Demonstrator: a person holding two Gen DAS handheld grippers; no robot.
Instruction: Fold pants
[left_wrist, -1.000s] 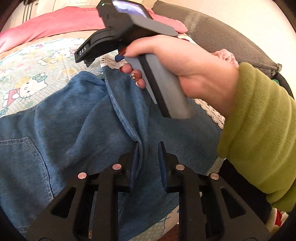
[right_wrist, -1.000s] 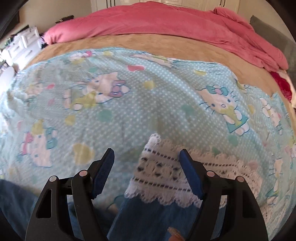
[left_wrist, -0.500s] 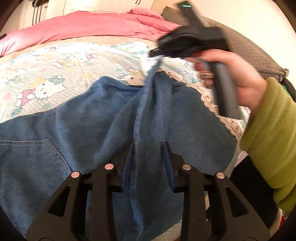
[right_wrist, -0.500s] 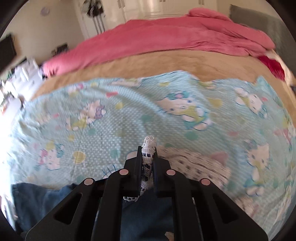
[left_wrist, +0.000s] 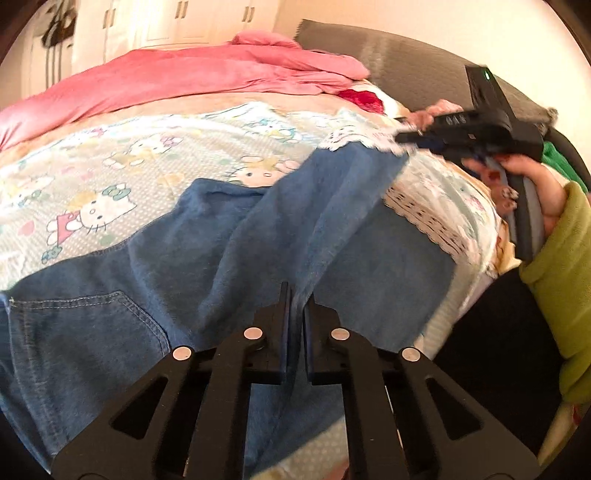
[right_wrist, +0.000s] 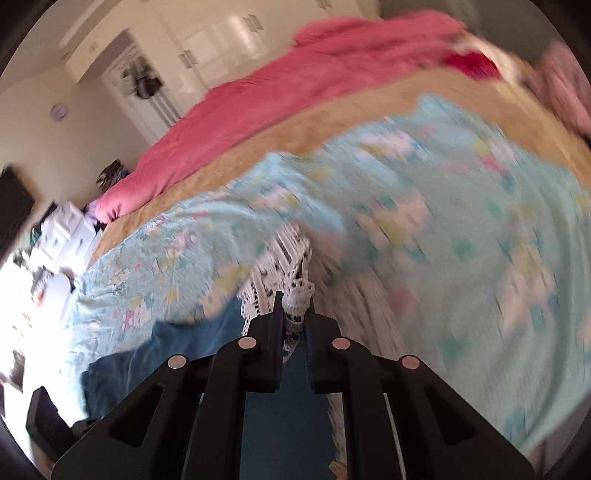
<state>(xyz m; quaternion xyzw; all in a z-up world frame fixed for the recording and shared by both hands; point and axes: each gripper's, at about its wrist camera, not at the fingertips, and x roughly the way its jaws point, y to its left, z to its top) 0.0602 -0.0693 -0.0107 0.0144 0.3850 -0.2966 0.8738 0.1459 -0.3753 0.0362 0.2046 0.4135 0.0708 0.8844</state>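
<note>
The left hand-held gripper (left_wrist: 295, 314) is clamped on a denim fold of the pants (left_wrist: 184, 258). The right hand-held gripper (right_wrist: 294, 310) is closed on the white lace hem (right_wrist: 291, 258), raised at far right. Progress: early; one leg is lifted, no fold is laid, the rest lies spread. The bed (left_wrist: 110, 177) carries a cartoon-print sheet; a pink duvet (left_wrist: 184, 81) lies beyond.

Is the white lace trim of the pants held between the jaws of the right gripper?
Yes, the right gripper is shut on the white lace trim, which sticks out past its pads.
</note>
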